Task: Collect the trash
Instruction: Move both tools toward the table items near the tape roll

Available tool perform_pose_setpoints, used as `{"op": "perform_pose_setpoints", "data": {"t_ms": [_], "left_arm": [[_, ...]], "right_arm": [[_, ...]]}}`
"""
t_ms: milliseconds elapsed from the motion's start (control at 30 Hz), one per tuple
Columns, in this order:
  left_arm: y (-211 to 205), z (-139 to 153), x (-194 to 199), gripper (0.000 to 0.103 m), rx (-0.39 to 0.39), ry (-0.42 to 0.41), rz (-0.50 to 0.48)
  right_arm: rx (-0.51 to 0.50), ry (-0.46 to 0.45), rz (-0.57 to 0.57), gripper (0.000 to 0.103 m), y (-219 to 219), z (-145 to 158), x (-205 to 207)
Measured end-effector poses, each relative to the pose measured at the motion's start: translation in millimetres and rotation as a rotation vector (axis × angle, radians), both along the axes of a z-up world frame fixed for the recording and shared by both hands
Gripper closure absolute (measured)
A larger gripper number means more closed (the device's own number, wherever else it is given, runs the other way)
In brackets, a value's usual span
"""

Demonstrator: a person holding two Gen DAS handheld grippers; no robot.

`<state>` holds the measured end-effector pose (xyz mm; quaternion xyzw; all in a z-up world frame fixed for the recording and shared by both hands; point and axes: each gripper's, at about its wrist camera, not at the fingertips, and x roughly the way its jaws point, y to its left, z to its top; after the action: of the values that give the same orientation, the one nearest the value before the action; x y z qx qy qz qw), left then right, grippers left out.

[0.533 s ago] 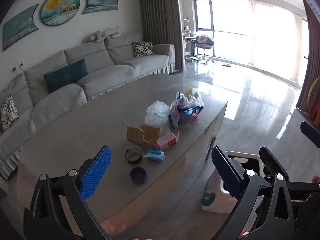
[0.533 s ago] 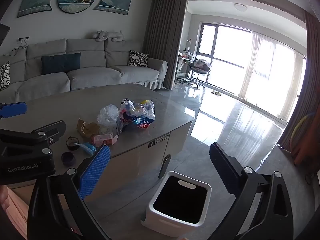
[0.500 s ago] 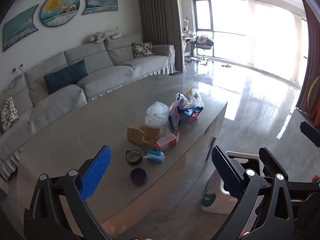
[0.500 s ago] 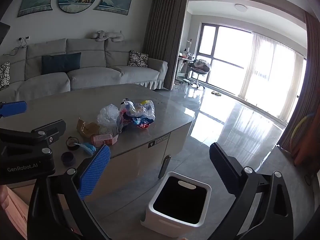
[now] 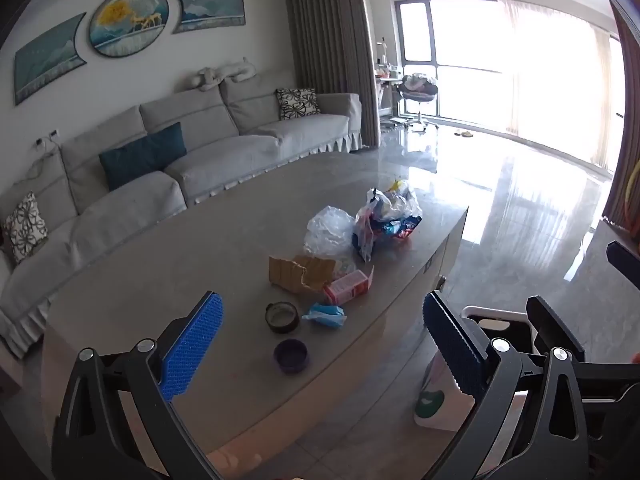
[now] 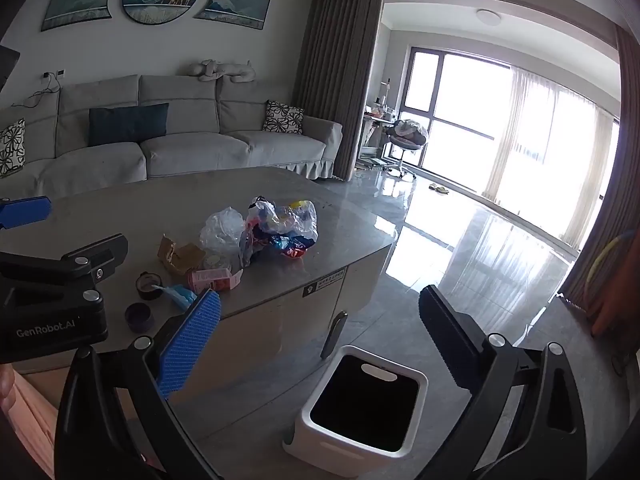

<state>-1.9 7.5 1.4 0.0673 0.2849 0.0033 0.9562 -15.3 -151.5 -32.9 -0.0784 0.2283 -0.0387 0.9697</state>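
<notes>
Trash lies on the grey coffee table (image 5: 200, 240): a colourful plastic bag (image 5: 386, 216), a clear bag (image 5: 330, 230), torn cardboard (image 5: 300, 272), a pink carton (image 5: 348, 288), a blue wrapper (image 5: 326, 315), a tape roll (image 5: 282, 317) and a purple cap (image 5: 291, 355). My left gripper (image 5: 324, 340) hovers open above the near trash, nothing between its fingers. My right gripper (image 6: 320, 332) is open over the floor, above the white bin (image 6: 360, 408) with its dark open top. The same trash pile (image 6: 260, 236) shows left of it.
A long grey sofa (image 5: 180, 152) with cushions runs behind the table. Shiny tiled floor (image 5: 520, 208) stretches right toward bright windows and curtains. The bin (image 5: 444, 400) stands on the floor beside the table's end. A swivel chair (image 6: 406, 136) sits near the window.
</notes>
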Motion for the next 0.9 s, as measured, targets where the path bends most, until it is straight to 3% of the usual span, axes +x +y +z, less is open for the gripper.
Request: {"op": "perform_pose_setpoints", "data": {"t_ms": [267,900], "left_arm": [[-0.4,0.0,5.5,0.003,-0.016,-0.012,-0.018],[17.6,-16.9,28.4,0.003,-0.052,0.027,0.008]], "right_arm": [[-0.049,-0.031,-0.013,0.004,5.8,-1.7,5.0],[-0.045,-0.013,0.018,0.004,12.9,-10.2,22.3]]}}
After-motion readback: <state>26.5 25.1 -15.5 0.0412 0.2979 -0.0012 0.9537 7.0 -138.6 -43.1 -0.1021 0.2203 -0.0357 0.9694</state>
